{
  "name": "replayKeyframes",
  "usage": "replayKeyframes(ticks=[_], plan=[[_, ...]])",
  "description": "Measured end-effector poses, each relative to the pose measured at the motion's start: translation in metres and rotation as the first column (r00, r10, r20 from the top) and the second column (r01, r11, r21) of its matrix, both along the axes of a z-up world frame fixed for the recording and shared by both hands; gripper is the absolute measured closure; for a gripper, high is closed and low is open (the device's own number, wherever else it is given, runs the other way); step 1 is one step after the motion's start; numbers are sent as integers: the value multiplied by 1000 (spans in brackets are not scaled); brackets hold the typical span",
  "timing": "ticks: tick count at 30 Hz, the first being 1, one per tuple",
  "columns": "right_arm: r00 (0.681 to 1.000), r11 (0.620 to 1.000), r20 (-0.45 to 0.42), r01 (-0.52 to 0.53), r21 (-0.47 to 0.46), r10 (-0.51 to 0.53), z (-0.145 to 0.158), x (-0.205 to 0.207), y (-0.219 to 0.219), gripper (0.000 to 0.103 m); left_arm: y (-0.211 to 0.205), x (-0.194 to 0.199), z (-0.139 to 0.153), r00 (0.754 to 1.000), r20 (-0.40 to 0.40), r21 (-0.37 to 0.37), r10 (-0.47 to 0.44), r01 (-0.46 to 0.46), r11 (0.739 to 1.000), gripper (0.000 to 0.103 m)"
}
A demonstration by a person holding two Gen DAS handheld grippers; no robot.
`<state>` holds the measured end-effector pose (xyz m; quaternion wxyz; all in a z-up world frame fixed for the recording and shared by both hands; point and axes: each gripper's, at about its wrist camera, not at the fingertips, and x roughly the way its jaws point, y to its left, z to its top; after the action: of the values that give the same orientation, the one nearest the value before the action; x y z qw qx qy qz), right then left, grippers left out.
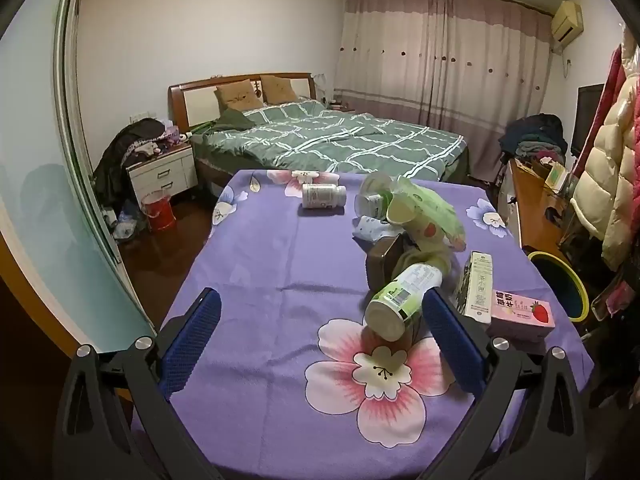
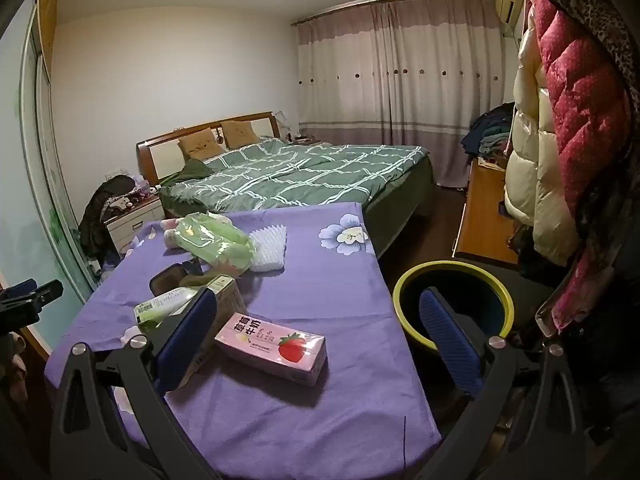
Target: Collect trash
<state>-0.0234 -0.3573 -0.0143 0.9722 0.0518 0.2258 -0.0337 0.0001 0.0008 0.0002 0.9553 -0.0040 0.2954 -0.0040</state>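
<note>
two hand-held grippers hover over a table (image 1: 248, 264) draped in purple floral cloth, both spread wide and empty. the left gripper (image 1: 320, 344) faces a green-labelled bottle (image 1: 402, 298) lying among a heap of wrappers. the right gripper (image 2: 316, 344) frames a pink strawberry milk carton (image 2: 272, 346) near the table's edge, beside a yellow-rimmed bin (image 2: 404, 304) on the floor.

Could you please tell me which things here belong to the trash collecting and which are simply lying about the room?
Belong to the job:
pink strawberry milk carton
green-labelled plastic bottle
white pill bottle
yellow-rimmed dark bin

Just lying about:
green checked bed
red bucket
cream puffer coat
</note>
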Motion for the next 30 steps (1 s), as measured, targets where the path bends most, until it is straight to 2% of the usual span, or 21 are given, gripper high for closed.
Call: replayKeyframes(ticks=[30], plan=[[1000, 1000, -15, 5, 5, -4, -3, 4, -2, 6, -5, -1, -2, 1000, -8, -18, -22, 21, 1000, 4]])
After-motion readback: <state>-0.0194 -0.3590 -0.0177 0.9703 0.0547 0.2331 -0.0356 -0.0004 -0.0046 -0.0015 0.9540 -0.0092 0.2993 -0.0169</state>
